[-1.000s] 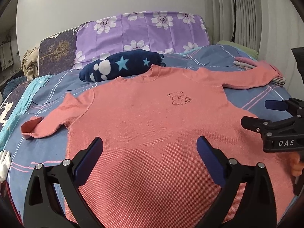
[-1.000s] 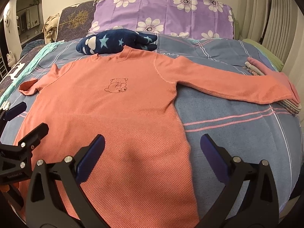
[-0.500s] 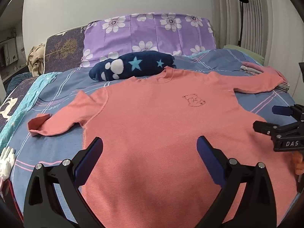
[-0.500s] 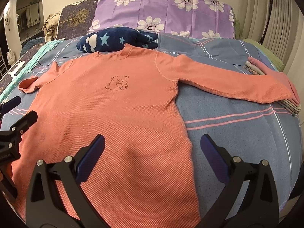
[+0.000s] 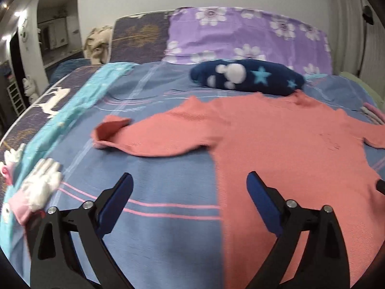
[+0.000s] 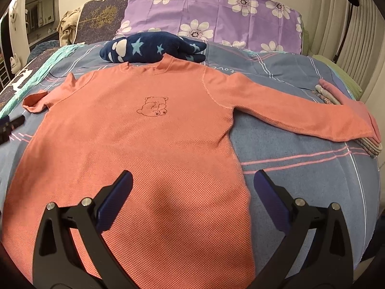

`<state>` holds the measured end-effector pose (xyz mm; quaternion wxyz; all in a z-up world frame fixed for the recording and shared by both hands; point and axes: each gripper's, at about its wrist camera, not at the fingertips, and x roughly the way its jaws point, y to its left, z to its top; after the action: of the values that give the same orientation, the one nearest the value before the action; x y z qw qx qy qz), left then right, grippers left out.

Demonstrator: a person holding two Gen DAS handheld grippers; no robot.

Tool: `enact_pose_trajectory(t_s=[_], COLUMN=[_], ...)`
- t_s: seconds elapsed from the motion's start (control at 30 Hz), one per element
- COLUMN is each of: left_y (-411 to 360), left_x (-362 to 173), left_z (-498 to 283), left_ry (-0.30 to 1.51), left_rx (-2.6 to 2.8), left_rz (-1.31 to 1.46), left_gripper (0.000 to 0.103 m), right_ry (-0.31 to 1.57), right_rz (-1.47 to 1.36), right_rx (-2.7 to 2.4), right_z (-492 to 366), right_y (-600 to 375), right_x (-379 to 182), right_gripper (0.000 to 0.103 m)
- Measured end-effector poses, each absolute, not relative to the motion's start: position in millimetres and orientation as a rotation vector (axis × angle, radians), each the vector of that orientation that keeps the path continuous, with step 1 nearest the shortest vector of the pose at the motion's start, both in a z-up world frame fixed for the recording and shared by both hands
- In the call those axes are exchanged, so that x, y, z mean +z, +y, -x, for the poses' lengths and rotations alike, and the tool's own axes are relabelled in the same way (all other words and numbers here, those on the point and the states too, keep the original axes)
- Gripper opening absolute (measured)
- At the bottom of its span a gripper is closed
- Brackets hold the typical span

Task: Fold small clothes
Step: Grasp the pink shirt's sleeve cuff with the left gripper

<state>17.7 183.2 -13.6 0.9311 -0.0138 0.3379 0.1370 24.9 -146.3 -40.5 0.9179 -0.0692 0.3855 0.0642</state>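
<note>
A salmon long-sleeved shirt [image 6: 149, 132] with a small bear drawing lies flat, front up, on the blue bed cover; it also shows in the left wrist view [image 5: 276, 149]. Its left sleeve [image 5: 144, 137] points left with the cuff folded over. Its right sleeve [image 6: 300, 113] stretches right onto a folded stack. My left gripper [image 5: 190, 190] is open and empty above the cover beside the shirt's left edge. My right gripper [image 6: 192, 187] is open and empty above the shirt's lower hem.
A navy star-patterned cushion [image 6: 154, 48] lies behind the collar, with a purple flowered pillow [image 6: 211, 16] behind it. Folded clothes [image 6: 370, 142] are stacked at the right edge. White gloves [image 5: 41, 183] lie at the left on a teal strip.
My left gripper has swung left, from over the shirt body to over the bare cover by the left sleeve. The right gripper has stayed almost still. The shirt has not moved.
</note>
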Motion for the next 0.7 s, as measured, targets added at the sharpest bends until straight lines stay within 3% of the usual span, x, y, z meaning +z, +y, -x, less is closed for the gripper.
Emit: enact_pose_trajectory(t_s=[0.2,0.4,0.7], left_y=[276.4,346.3,355.8], left_x=[-10.9,-32.0,-59.6], left_z=[-56.3,-114.0,-167.7], left_ry=[0.74,0.83,0.973], left_rx=[0.469,0.484,0.473], left_rz=[0.064,0.107,-0.016], left_gripper=[0.081,0.08,0.08], right_ry=[0.808,0.82,0.847], right_rz=[0.164,0.188,0.195], right_rx=[0.118,0.092,0.046], right_z=[-34.7,-45.0,-61.1], right_y=[-145.4,-143.5,-146.0], right_x=[-42.6,-42.4,-46.7], right_gripper=[0.101,0.101,0.101])
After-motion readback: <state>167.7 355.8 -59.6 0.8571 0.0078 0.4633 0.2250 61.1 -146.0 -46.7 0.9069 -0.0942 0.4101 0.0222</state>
